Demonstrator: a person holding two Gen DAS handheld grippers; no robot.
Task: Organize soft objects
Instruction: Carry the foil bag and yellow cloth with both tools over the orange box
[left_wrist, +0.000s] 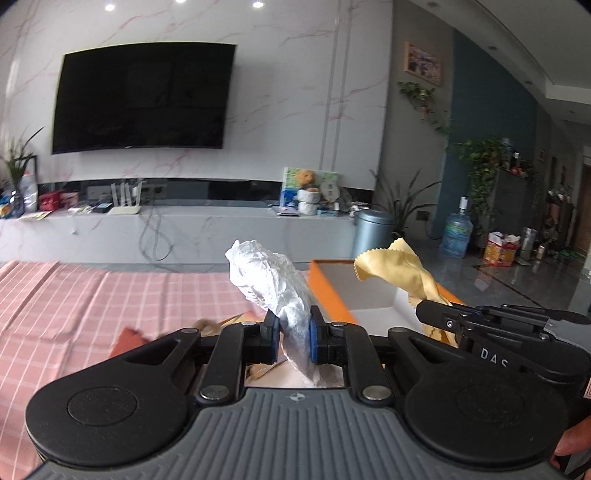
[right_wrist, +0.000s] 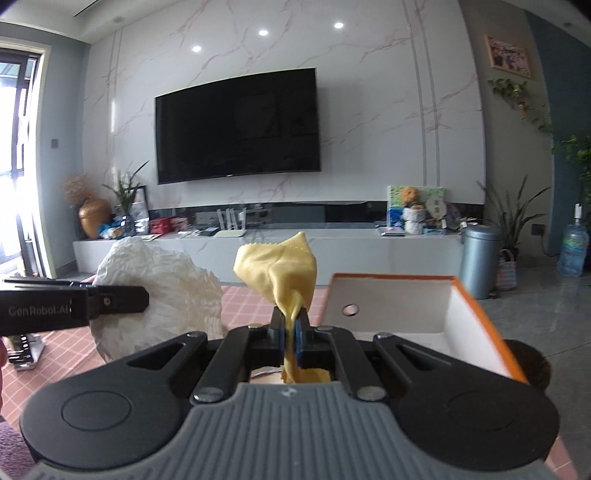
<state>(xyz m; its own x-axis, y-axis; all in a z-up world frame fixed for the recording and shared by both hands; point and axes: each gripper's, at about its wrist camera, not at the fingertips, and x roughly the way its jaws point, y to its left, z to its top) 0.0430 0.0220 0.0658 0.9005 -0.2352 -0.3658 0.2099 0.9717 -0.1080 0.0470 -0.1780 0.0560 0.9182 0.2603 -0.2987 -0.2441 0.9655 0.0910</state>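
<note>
My left gripper (left_wrist: 293, 334) is shut on a crumpled white paper wad (left_wrist: 269, 280), which stands up above its blue pads. To its right my right gripper (left_wrist: 443, 317) comes in from the side with a yellow cloth (left_wrist: 399, 271). In the right wrist view my right gripper (right_wrist: 291, 334) is shut on that yellow cloth (right_wrist: 280, 266), bunched and raised over the table. The white paper wad (right_wrist: 166, 299) hangs to its left in my left gripper (right_wrist: 122, 301). An orange box with a white inside (right_wrist: 391, 310) lies open just ahead on the right.
A pink checked cloth (left_wrist: 92, 302) covers the table, with a red piece (left_wrist: 127, 341) and some brown things lying under my left gripper. The orange box (left_wrist: 332, 291) sits at the table's right edge. Beyond stand a TV wall, a low marble shelf (right_wrist: 332, 240) and a grey bin (right_wrist: 480, 258).
</note>
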